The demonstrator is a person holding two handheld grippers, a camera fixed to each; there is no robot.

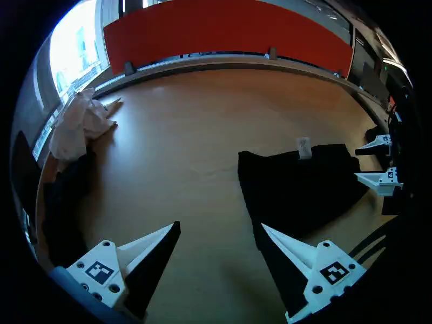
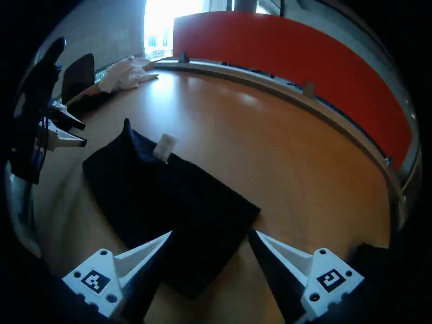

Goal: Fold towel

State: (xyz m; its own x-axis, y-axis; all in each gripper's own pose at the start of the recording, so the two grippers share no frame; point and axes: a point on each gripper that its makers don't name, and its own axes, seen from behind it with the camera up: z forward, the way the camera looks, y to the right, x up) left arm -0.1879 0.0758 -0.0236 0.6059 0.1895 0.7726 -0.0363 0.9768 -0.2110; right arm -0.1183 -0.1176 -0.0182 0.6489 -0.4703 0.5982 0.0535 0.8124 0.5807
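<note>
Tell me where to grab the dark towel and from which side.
Grip the near corner of the dark towel, the one pointing at the right gripper, away from the white tag. It lies flat on the table, so probably come in low from the near side, one of the open fingers sliding under the edge, the other on top.

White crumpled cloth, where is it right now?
In the left gripper view the white crumpled cloth lies at the far left of the wooden table, by the bright window, well apart from the dark towel.
</note>
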